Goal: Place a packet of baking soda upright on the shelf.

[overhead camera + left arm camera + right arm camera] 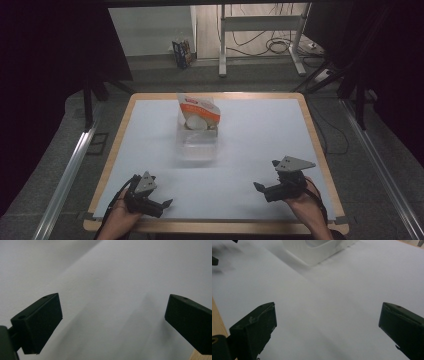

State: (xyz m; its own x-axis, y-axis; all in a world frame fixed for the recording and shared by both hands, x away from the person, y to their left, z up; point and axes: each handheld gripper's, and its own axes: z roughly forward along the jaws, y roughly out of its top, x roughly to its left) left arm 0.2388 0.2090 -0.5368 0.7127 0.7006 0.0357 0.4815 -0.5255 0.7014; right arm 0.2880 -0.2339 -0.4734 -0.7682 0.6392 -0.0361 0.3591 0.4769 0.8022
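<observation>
The clear box (198, 137) with a soft bag (200, 111) in it sits near the desk's far edge; it looks light and slippery, so grab its rim; left gripper (161, 204) and right gripper (264, 181) both gape wide, holding nothing.

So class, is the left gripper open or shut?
Open: the left gripper shows its black jaws standing wide apart, with bare white table between them.

On the table (150, 130): one clear box (198, 140), one bag (200, 111), two grippers, left (161, 205) and right (266, 176).
</observation>
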